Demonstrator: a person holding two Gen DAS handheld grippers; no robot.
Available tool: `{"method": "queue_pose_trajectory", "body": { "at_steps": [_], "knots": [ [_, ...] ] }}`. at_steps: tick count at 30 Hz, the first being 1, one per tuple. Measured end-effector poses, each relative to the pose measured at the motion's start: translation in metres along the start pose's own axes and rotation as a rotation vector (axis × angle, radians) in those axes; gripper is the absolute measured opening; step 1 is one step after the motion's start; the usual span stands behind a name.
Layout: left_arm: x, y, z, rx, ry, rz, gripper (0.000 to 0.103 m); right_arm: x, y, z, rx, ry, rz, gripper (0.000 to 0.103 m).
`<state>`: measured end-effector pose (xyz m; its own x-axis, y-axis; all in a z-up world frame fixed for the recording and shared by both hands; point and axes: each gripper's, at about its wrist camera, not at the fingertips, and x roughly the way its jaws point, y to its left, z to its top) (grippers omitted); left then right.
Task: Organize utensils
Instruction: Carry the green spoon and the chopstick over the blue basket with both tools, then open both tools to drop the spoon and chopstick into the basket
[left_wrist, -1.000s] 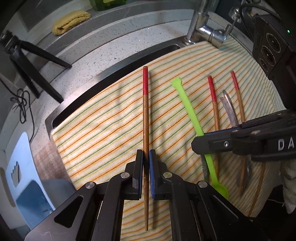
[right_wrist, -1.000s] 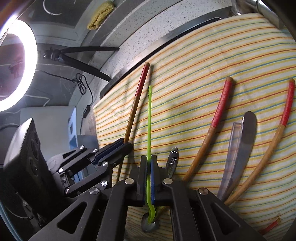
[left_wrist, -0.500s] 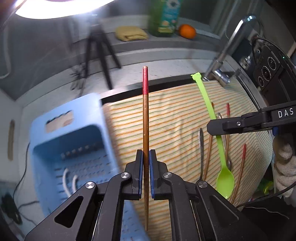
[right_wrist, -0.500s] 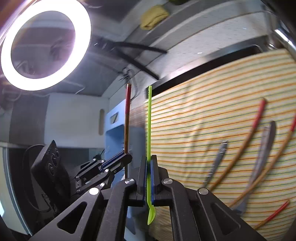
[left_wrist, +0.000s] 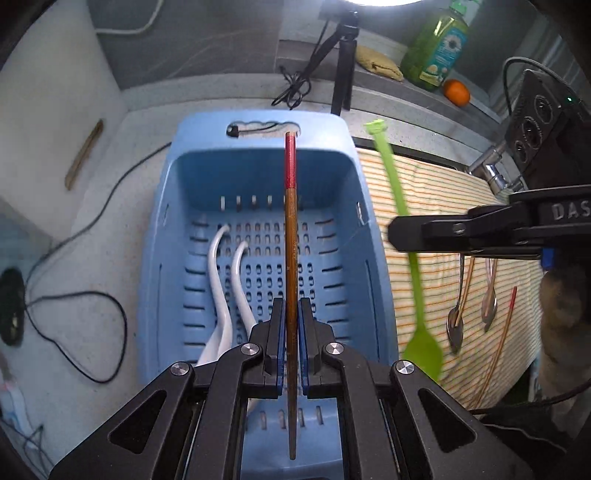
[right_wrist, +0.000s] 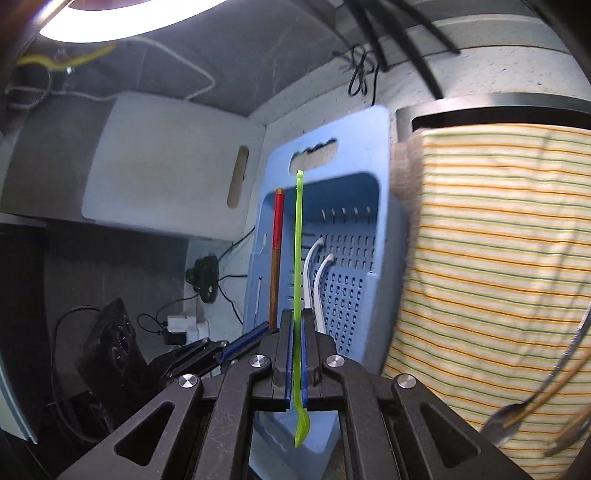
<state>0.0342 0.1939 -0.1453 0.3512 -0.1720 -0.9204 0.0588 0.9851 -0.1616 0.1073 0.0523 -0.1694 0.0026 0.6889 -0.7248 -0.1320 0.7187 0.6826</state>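
My left gripper (left_wrist: 291, 314) is shut on a brown chopstick with a red end (left_wrist: 290, 236) and holds it over the blue slotted basket (left_wrist: 177, 206). Two white spoons (left_wrist: 221, 295) lie in the basket's left half. My right gripper (right_wrist: 294, 328) is shut on a thin green plastic spoon (right_wrist: 297, 266), bowl end toward me, near the basket's (right_wrist: 373, 155) right rim. In the left wrist view the green spoon (left_wrist: 413, 266) hangs from the right gripper (left_wrist: 397, 232) above the striped cloth's left edge. In the right wrist view the chopstick (right_wrist: 276, 254) stands just left of the green spoon.
A striped cloth (left_wrist: 436, 192) covers the sink to the basket's right, with metal spoons (left_wrist: 456, 325) and chopsticks (left_wrist: 498, 339) on it. A tripod (left_wrist: 341, 62), cables (left_wrist: 74, 302), a green bottle (left_wrist: 439, 48), an orange (left_wrist: 457, 92) and a tap (left_wrist: 491, 170) stand around the counter.
Both grippers lifted their utensils off the striped cloth and carried them left. The chopstick now hangs over the blue basket, the green spoon beside its right rim.
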Motion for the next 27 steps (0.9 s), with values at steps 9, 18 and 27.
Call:
{"method": "queue_pose_trajectory", "body": {
  "at_steps": [9,18,27],
  "knots": [
    [0.009,0.006,-0.013,-0.032,0.024,-0.02,0.005,0.04,0.001,-0.007,0.005,0.036,-0.089,0.003],
    [0.011,0.007,-0.012,-0.033,0.031,-0.011,0.006,0.042,0.003,-0.009,-0.017,0.027,-0.123,0.006],
    [0.005,0.009,-0.011,-0.049,-0.003,0.003,0.006,0.022,-0.002,-0.006,-0.027,0.014,-0.104,0.008]
  ]
}}
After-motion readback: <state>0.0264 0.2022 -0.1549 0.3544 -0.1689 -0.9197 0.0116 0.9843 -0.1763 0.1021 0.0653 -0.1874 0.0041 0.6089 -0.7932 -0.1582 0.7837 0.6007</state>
